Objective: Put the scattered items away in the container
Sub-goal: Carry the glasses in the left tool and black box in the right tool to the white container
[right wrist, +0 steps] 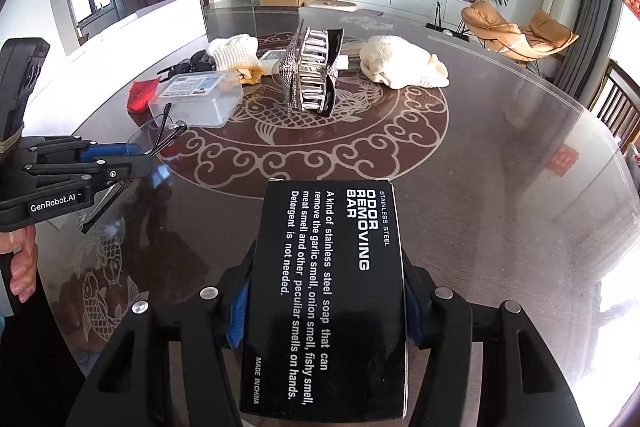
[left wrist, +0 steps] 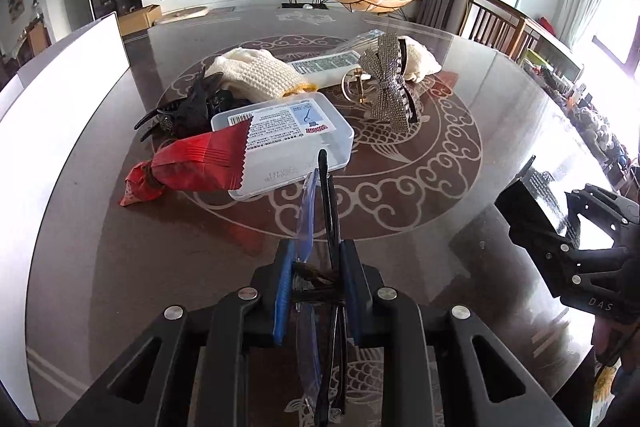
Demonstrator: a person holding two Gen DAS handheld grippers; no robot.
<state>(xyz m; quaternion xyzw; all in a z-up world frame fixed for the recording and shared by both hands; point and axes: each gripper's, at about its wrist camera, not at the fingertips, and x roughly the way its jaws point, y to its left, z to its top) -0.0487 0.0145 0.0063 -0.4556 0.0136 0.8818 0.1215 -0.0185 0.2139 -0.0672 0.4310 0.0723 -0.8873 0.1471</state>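
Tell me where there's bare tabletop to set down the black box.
Bare glass lies right of the rhinestone bow clip and cream cloth, out to the table edge, and just ahead of the black box. Crowded: the clear plastic case, red wrapper and glasses.

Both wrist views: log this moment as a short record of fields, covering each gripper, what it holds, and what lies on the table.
left gripper: shut on folded black-framed glasses
right gripper: shut on black odor-removing-bar box
glass-topped patterned table: clear plastic lidded box, red foil wrapper, rhinestone bow hair clip, cream knitted cloths, black claw clip
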